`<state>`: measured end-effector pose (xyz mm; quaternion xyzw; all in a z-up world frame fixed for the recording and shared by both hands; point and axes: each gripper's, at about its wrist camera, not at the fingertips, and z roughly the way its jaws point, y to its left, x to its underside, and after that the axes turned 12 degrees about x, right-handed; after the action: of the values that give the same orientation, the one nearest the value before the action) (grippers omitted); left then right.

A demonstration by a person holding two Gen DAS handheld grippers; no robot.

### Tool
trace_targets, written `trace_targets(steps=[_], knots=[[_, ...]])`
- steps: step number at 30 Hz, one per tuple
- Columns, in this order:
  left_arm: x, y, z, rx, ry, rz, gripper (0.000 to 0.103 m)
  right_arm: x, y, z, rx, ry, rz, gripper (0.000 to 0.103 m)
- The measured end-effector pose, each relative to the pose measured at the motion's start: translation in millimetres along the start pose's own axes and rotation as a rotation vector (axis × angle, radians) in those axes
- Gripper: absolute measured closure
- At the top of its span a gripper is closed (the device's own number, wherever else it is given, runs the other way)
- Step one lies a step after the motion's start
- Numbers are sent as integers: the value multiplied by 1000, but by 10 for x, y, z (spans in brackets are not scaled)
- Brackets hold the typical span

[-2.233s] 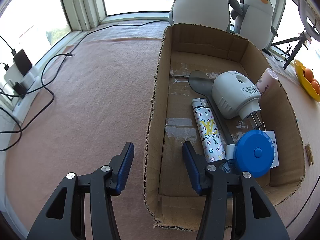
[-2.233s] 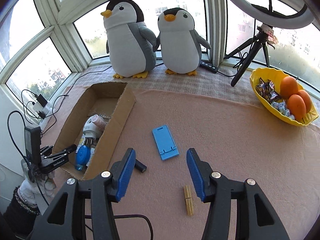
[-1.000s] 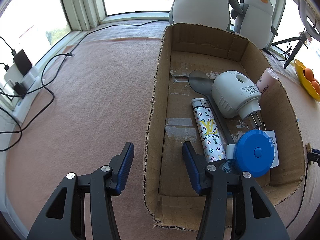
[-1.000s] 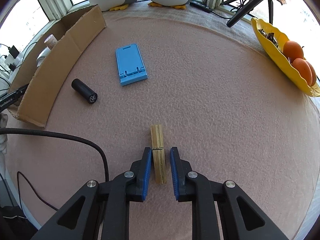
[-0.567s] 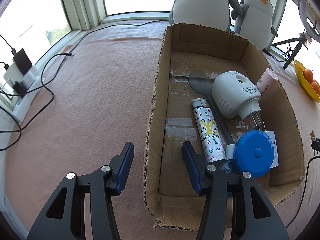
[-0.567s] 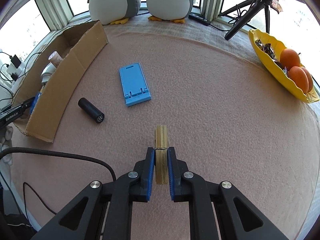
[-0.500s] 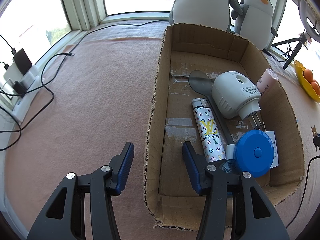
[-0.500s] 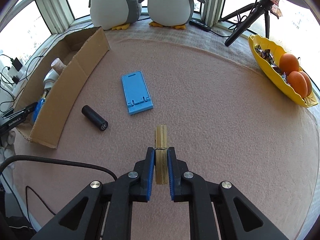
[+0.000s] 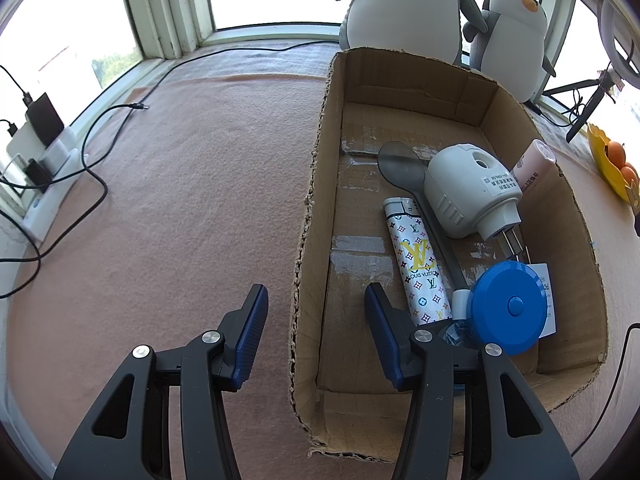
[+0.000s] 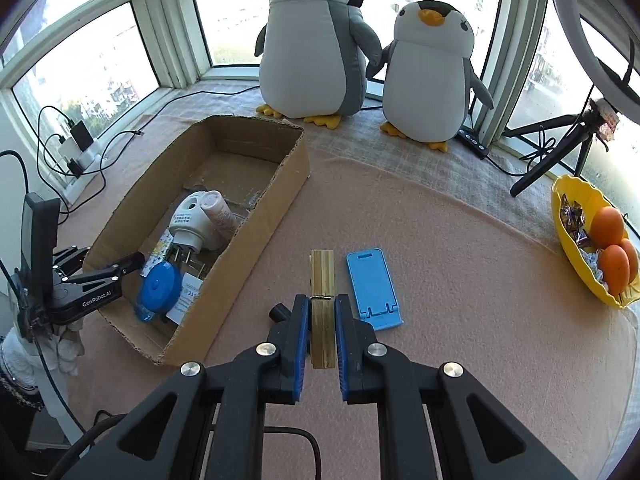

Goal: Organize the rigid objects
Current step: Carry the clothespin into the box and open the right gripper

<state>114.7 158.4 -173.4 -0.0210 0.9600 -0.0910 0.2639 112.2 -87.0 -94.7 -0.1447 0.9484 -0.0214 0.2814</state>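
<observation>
Surface: pink cloth over a window-side table, two plush penguins at the back.
Right gripper: fingers clamped on one wooden peg, held clear of the cloth, judged ready for carrying to the box.
Left gripper: fingers apart, astride the near wall of the box, which appears to be steadied so; no pad is seen pressing, nothing is held.
Box contents: one plug-in device, one lighter, one spoon, one blue tape measure, one pink tube.
Still out: one blue stand just right of the right fingers, one black cylinder just left of them.
Bowl: three oranges, far right.
</observation>
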Motion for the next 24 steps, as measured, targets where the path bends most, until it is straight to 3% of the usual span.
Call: trace_targets(steps=[12, 24], knots=[[4, 17, -2, 6, -2, -6, 52, -175, 661, 12, -134, 8, -55, 91], [5, 19, -2, 6, -2, -6, 52, -89, 851, 173, -188, 62, -19, 91]])
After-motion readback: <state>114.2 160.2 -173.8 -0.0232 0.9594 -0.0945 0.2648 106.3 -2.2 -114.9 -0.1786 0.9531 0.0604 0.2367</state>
